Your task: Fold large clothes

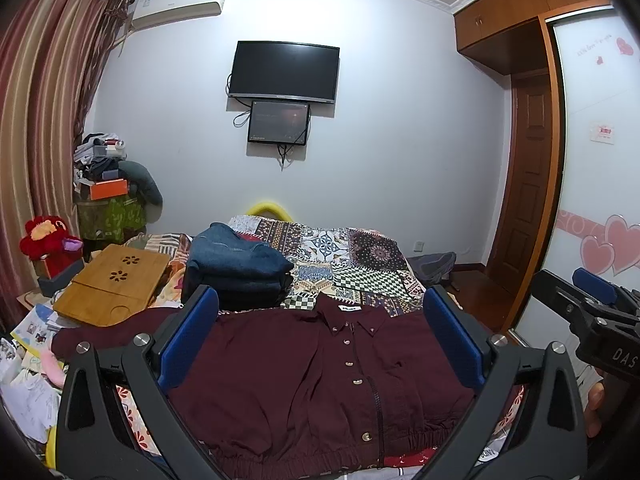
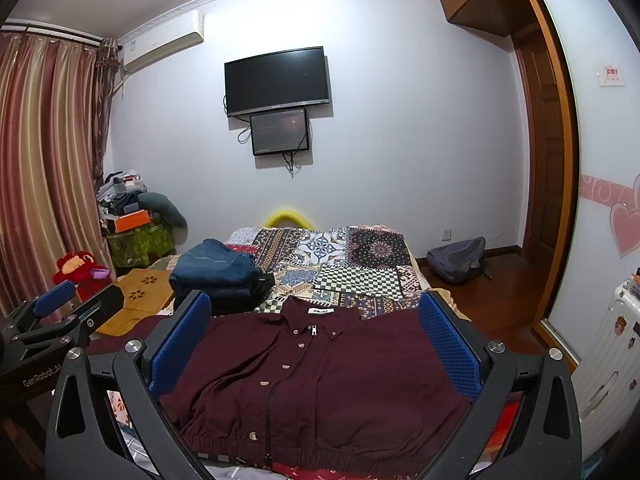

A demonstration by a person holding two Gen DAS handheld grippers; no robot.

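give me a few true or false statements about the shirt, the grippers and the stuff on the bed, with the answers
1. The maroon shirt lies spread out front side up, buttons showing. True.
2. The left gripper is clamped on the shirt's collar. False: its jaws stand wide apart, holding nothing.
3. A pile of folded jeans sits on the bed beyond the shirt. True.
4. The right gripper is shut. False: it is open.
5. The television on the wall is showing a bright picture. False: its screen is dark.
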